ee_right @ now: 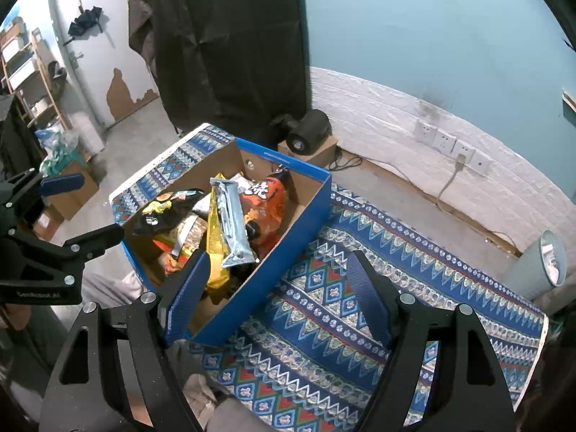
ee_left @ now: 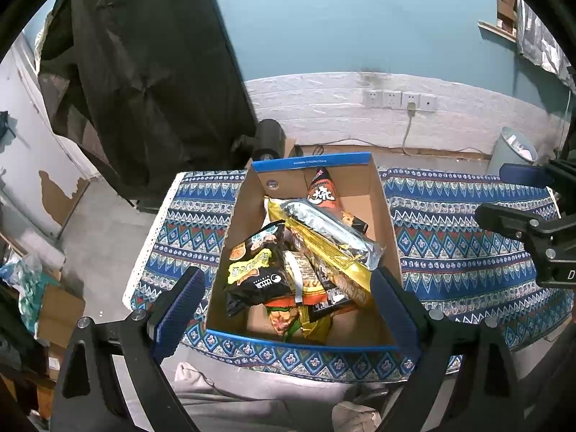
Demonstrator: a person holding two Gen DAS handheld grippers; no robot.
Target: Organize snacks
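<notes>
both grippers [ee_left: 288,302] [ee_right: 279,297] were black angular frames with silver screws and ribbed blue fingers [ee_left: 180,306]; grey clothing [ee_left: 259,406] showed below.

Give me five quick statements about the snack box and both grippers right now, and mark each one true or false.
1. The snacks sit inside a cardboard box with blue outer sides. True.
2. The silver packet lies at the bottom, under the other snacks. False: it lies on top of the pile, across a yellow packet.
3. The right gripper is holding the orange bag. False: its jaws stand open with nothing between them, and the orange bag is in the box.
4. The box rests on a patterned blue cloth. True.
5. The left gripper is shut on the black bag. False: its jaws are open, and the black bag lies in the box.
</notes>
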